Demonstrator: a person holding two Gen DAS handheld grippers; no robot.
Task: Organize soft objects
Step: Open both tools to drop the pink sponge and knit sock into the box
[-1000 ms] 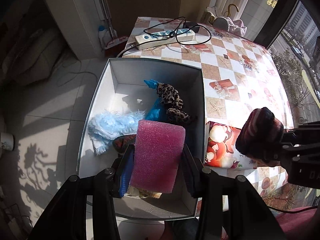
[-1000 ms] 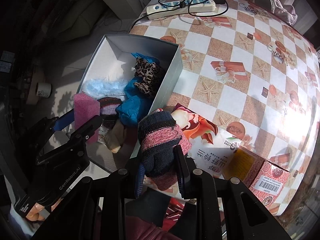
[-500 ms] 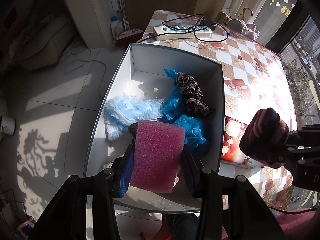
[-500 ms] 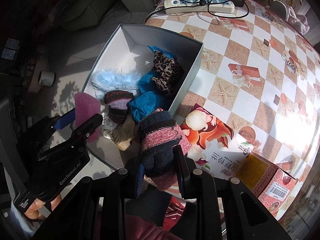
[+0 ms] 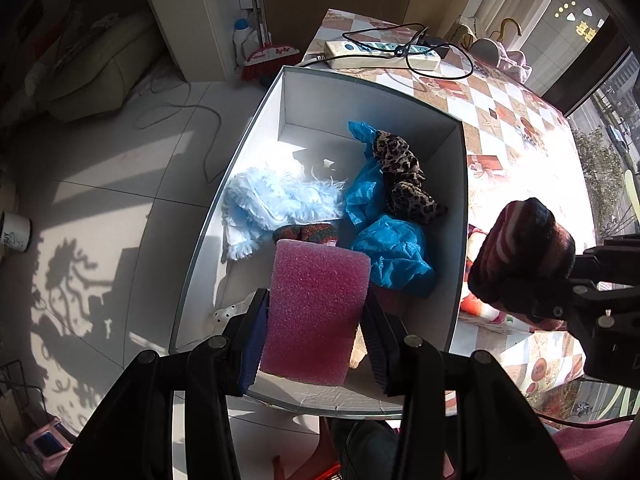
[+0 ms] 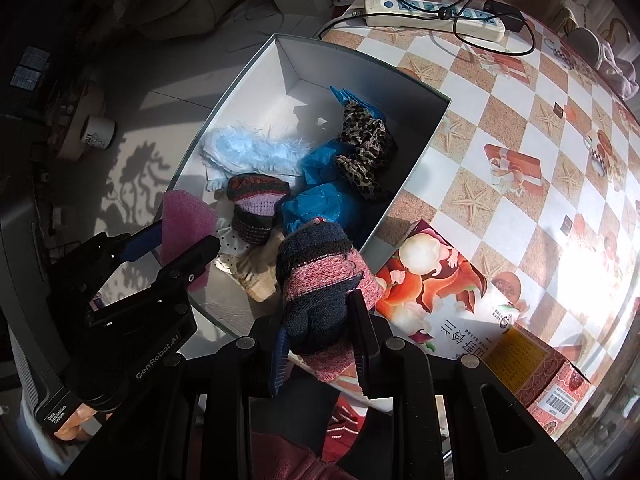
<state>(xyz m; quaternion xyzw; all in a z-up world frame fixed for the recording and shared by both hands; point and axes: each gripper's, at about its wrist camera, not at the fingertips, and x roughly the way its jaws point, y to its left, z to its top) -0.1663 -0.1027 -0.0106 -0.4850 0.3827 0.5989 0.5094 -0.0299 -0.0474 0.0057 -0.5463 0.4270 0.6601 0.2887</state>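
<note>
My left gripper (image 5: 316,316) is shut on a pink foam sponge (image 5: 316,308) and holds it above the near end of the white box (image 5: 460,208); the sponge also shows in the right wrist view (image 6: 184,220). My right gripper (image 6: 322,332) is shut on a striped knit glove (image 6: 324,292), held over the box's near right corner; the glove also shows in the left wrist view (image 5: 520,248). In the box lie a light blue fluffy cloth (image 5: 276,200), blue plastic covers (image 5: 396,252), a leopard-print fabric (image 5: 404,180) and another knit glove (image 6: 256,208).
The box (image 6: 424,140) overhangs the table's left edge. A patterned tablecloth (image 6: 540,128) covers the table. A snack bag (image 6: 440,284) and cartons (image 6: 544,368) lie at the near right. A power strip (image 6: 432,18) with cables lies at the far end. Tiled floor (image 5: 100,200) lies left.
Both grippers have moved forward and left over the box, still holding the sponge and the glove. The box fills more of both views.
</note>
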